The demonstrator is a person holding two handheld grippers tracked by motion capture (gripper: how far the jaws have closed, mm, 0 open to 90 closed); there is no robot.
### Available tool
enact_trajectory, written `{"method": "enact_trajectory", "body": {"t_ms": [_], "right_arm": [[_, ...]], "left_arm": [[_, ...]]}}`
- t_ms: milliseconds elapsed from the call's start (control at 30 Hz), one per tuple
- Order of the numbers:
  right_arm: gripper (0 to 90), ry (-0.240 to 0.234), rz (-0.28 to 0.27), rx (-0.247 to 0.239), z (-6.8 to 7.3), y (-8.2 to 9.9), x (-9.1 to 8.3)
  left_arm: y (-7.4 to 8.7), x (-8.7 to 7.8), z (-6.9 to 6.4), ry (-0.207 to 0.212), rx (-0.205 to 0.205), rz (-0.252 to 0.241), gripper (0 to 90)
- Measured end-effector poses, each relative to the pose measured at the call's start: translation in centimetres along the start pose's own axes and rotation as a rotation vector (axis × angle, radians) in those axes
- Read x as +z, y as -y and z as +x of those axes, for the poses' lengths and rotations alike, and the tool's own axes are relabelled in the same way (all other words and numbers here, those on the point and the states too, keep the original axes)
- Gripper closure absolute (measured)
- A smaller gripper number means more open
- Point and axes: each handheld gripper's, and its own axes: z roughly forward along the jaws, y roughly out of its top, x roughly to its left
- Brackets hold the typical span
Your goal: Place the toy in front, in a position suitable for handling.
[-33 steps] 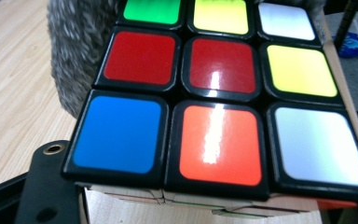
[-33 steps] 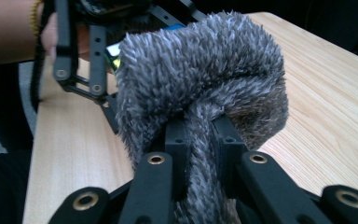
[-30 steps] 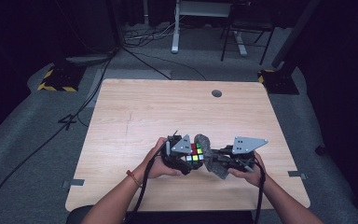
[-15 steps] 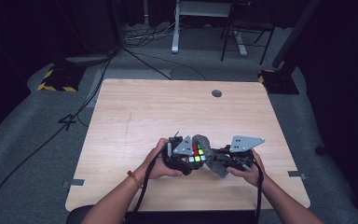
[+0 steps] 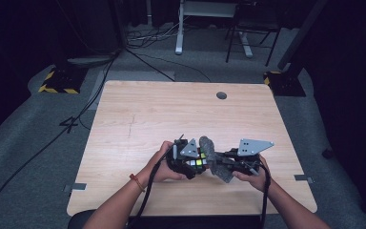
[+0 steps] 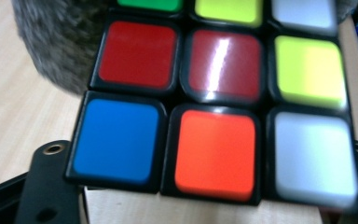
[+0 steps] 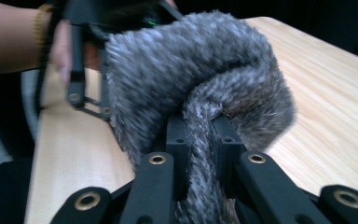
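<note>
Two things in hand near the table (image 5: 138, 119) front edge | puzzle cube (image 6: 214, 107): black frame; red, blue, orange, yellow, white, green tiles | grey furry cloth (image 7: 200, 79) against cube | left gripper (image 5: 190, 160) jaws just opening, narrow, flanking cube; contact unclear | right gripper (image 7: 199, 135) pinched tight on cloth | cube top cropped, right edge blurred

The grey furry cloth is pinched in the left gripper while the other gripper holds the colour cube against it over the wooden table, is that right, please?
Not quite: the sides are swapped. The grey furry cloth is pinched between the jaws of the right gripper, as the right gripper view shows. The colour cube sits in the left gripper, against the cloth over the wooden table.
</note>
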Motion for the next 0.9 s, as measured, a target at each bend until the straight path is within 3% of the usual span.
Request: {"method": "enact_trajectory", "body": {"t_ms": [100, 200, 267, 433, 533, 667, 733, 900], "right_arm": [[80.9, -0.020, 0.020, -0.031, 0.7, -0.3, 0.5], [81.0, -0.016, 0.037, -0.044, 1.0, -0.4, 1.0], [81.0, 0.004, 0.045, -0.045, 1.0, -0.3, 0.9], [81.0, 0.029, 0.047, -0.027, 0.4, 0.0, 0.4], [81.0, 0.061, 0.094, -0.038, 0.1, 0.2, 0.4], [81.0, 0.086, 0.134, -0.009, -0.7, 0.9, 0.6], [80.9, 0.073, 0.110, -0.006, -0.6, 0.8, 0.4], [80.8, 0.045, 0.035, -0.060, 1.0, -0.7, 0.2]], "left_arm": [[0.0, 0.7, -0.9, -0.007, 0.099, 0.035, 30.0], [-0.3, 1.3, -1.5, -0.042, 0.129, 0.069, 32.7], [-0.2, 1.2, -1.3, -0.027, 0.115, 0.051, 32.8], [-0.3, 0.0, -0.9, -0.070, 0.093, 0.007, 32.9], [-0.2, -0.5, -0.5, -0.083, 0.076, -0.007, 33.0], [-0.3, -1.1, -0.4, -0.077, 0.073, -0.032, 33.1], [-0.4, -0.9, -0.6, -0.089, 0.083, -0.015, 33.1], [-0.7, 0.4, -1.3, -0.075, 0.095, 0.025, 33.1]]}}
